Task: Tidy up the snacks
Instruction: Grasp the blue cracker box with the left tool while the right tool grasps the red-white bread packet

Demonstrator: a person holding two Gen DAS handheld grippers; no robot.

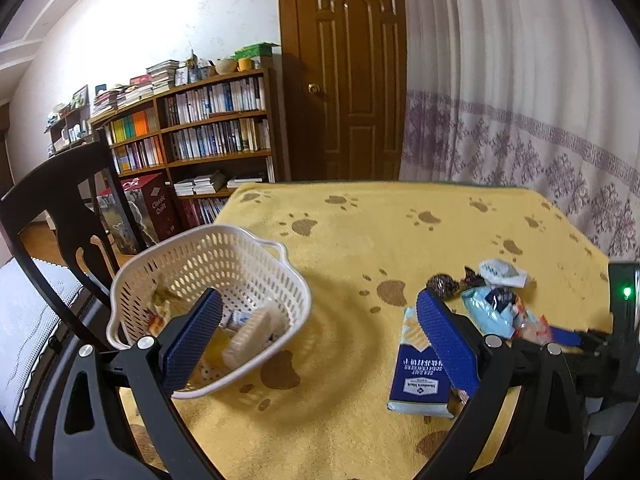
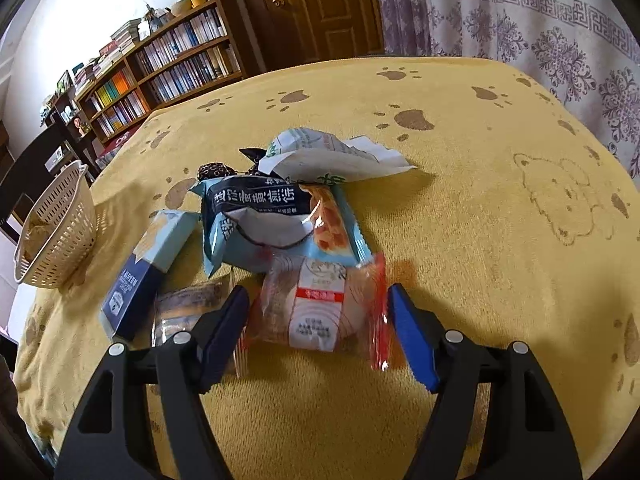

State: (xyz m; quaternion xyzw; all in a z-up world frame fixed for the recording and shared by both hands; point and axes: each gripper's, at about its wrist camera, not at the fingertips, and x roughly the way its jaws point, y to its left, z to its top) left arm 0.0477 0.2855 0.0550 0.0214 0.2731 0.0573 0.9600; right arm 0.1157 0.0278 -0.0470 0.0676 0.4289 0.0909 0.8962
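Right gripper (image 2: pixel 316 330), jaws wide, straddles the red-edged snack packet (image 2: pixel 320 308); left gripper (image 1: pixel 316 340) gapes empty.

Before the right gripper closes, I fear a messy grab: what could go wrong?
The right gripper is open around the red-edged pastry pack, which leans on the light-blue packet; lifting may drag that one. Its left finger sits over the clear-wrapped bar and might pinch it too.
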